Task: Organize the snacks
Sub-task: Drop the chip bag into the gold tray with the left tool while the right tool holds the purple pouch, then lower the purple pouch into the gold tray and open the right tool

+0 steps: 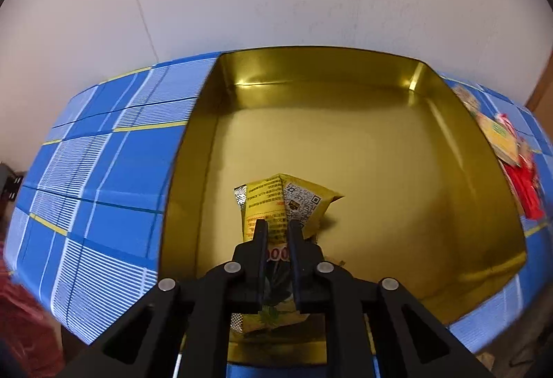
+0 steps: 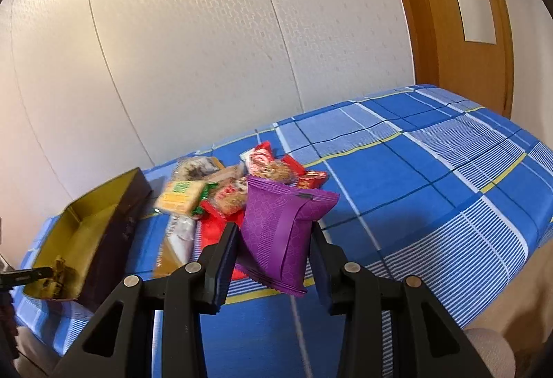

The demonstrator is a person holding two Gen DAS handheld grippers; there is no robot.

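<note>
Yellow foil snack packet (image 1: 281,208) with small print and a QR code hangs nose-down from the left gripper (image 1: 276,229), whose two black fingers are closed tight on its lower half. Its long axis runs straight out from those fingers and tips steeply down toward the floor of the gold-lined metal tin (image 1: 363,150). The packet's far end sits low over the near-left part of that floor, close to it or just touching; which one cannot be told. The rest of the tin looks bare. So the relation that matters is short and vertical: the tin floor lies directly beyond and below the packet, and letting go here should, I judge, drop it flat inside.

Off to the tin's right, on the blue checked cloth (image 1: 103,177), lies the heap of mixed wrapped snacks (image 2: 221,191), just beside the tin's dark outer wall (image 2: 114,233). The right gripper (image 2: 274,233) is partly closed on a purple ridged pouch (image 2: 280,229), held above the cloth in front of that heap. The tin lies to its left, so this pouch looks next in line.
</note>
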